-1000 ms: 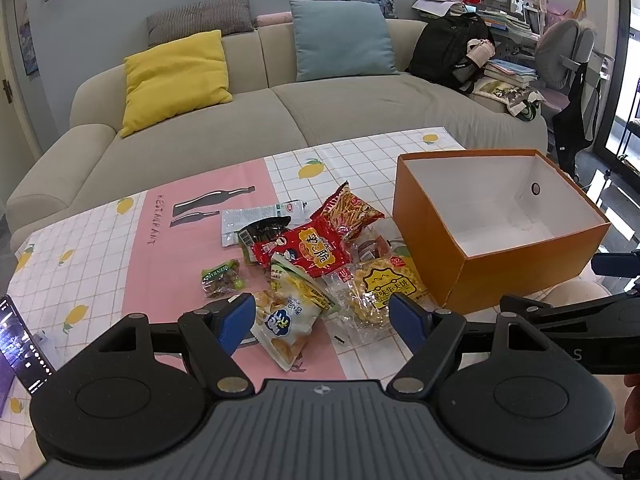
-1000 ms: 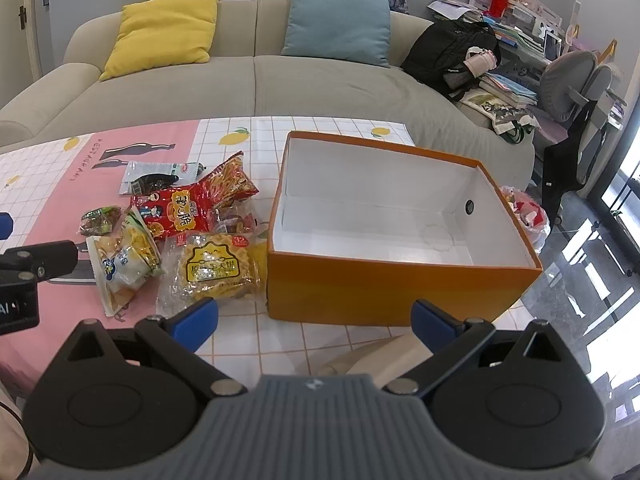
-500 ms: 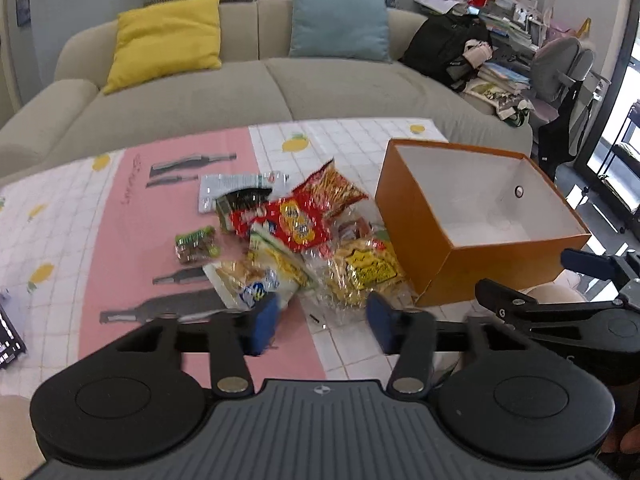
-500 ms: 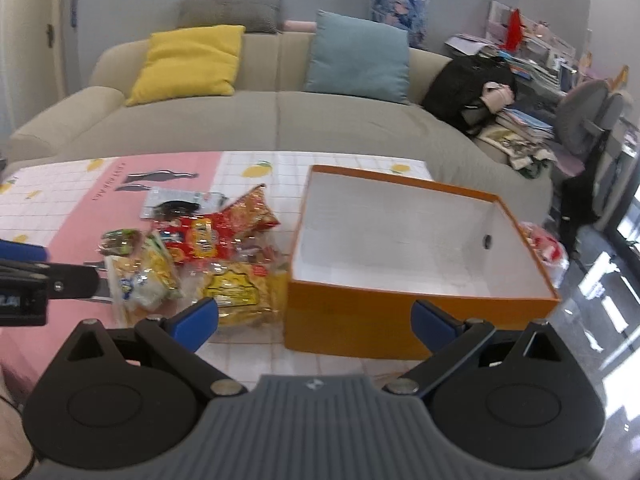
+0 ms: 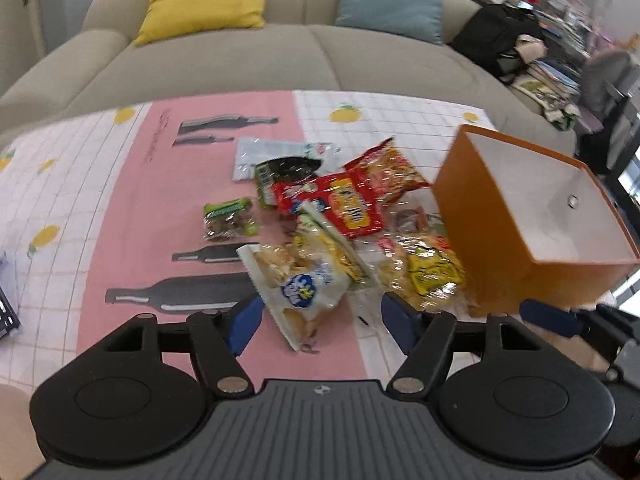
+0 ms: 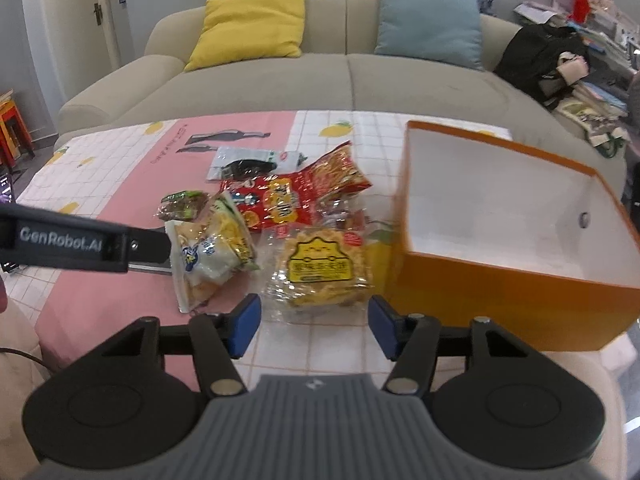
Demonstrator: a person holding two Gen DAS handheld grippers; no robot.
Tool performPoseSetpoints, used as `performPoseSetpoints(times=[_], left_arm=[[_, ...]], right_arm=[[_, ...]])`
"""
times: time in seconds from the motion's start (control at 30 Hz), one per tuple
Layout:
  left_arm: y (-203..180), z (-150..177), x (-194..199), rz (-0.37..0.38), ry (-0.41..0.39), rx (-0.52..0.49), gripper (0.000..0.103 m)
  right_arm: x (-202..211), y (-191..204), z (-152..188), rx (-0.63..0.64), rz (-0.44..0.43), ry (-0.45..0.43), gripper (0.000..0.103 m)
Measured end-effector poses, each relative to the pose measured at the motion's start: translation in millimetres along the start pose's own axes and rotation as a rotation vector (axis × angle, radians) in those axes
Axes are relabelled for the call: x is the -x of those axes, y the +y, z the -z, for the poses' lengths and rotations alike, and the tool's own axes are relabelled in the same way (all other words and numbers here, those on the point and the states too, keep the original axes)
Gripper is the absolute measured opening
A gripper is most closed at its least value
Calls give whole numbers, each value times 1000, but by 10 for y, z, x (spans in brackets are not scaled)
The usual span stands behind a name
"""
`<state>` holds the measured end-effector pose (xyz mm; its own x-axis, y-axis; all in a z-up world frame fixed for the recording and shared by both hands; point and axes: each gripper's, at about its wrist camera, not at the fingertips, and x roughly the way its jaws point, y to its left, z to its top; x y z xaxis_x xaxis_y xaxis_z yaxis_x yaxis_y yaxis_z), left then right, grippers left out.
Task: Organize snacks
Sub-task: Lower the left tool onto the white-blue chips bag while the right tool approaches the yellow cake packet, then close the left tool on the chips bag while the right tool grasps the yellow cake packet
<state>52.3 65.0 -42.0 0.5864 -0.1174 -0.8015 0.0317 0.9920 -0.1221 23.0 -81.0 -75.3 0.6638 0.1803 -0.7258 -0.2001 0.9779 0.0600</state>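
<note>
A pile of snack packets lies on the table. A white packet with a blue logo (image 5: 298, 292) lies nearest my open left gripper (image 5: 322, 322), between its fingers' line. A clear packet with a yellow label (image 6: 320, 270) lies just ahead of my open right gripper (image 6: 314, 326). A red packet (image 5: 340, 204), an orange-red packet (image 5: 386, 170), a small green packet (image 5: 228, 218) and a silver packet (image 5: 276, 152) lie farther back. An empty orange box (image 6: 500, 276) stands to the right. The left gripper's arm (image 6: 76, 240) shows in the right wrist view.
The table has a pink and white checked cloth (image 5: 120, 208). A beige sofa (image 6: 320, 80) with yellow and blue cushions stands behind it. A black bag (image 6: 540, 56) and clutter lie at the sofa's right end. A dark device (image 5: 6, 312) sits at the table's left edge.
Both grippers have moved forward toward the snack pile. The right gripper's fingers have narrowed around the yellow-label packet's width. The left gripper closed partway, then reopened near the white packet.
</note>
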Motion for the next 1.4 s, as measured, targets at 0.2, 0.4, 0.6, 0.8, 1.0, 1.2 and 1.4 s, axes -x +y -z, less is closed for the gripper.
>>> performPoseSetpoints(times=[0.2, 0.4, 0.6, 0.8, 1.0, 1.2, 1.4], left_arm=[[186, -78, -287, -22, 36, 73, 84], [292, -143, -550, -10, 70, 129, 87], [360, -132, -788, -9, 101, 192, 87], [356, -122, -974, 26, 129, 223, 92], [379, -99, -1122, 62, 156, 268, 92], [383, -114, -1125, 101, 128, 267, 72], [313, -110, -1089, 78, 116, 216, 57]], right_arm=[[-328, 217, -131, 63, -10, 13, 66], [-683, 444, -228, 195, 80, 8, 68], [-941, 412, -189, 242, 159, 26, 68], [-984, 375, -179, 229, 147, 12, 76], [-1032, 412, -149, 243, 145, 39, 77], [-1044, 346, -143, 197, 137, 48, 68], [-1002, 375, -125, 215, 123, 23, 50]])
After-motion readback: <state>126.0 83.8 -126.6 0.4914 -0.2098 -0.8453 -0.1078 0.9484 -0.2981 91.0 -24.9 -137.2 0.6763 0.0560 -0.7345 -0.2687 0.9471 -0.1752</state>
